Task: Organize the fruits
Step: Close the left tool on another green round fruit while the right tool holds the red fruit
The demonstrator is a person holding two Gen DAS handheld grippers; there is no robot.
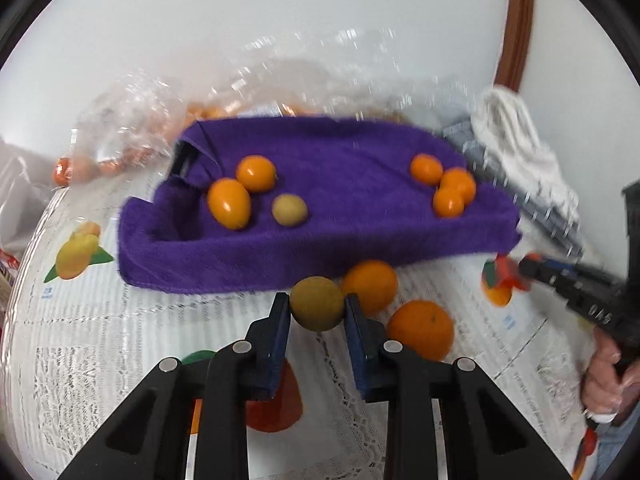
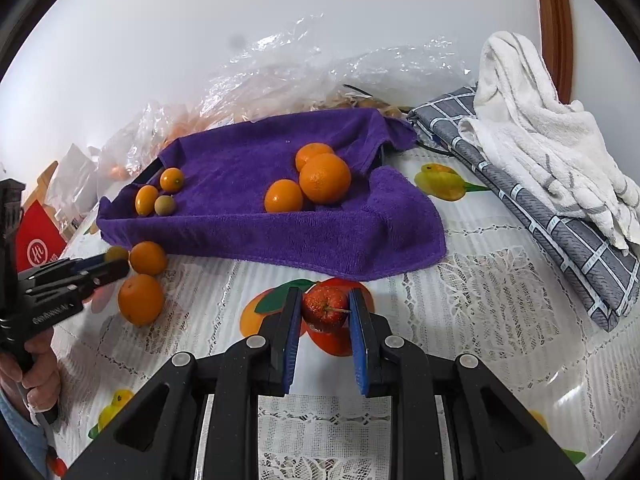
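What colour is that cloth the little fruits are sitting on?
Purple. The cloth shows best in the right wrist view.

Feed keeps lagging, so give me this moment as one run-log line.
left gripper: shut on olive-green fruit | right gripper: shut on small red fruit | purple towel: six fruits | tablecloth: two oranges

The purple towel (image 2: 280, 236) is plush, matt cloth. The oranges (image 2: 325, 178) have glossy, pebbled skin. The plastic bags (image 2: 320, 68) are clear and crinkled. The table (image 2: 500, 340) wears a shiny lace-patterned cover. The white towel (image 2: 540, 128) is rough terry.
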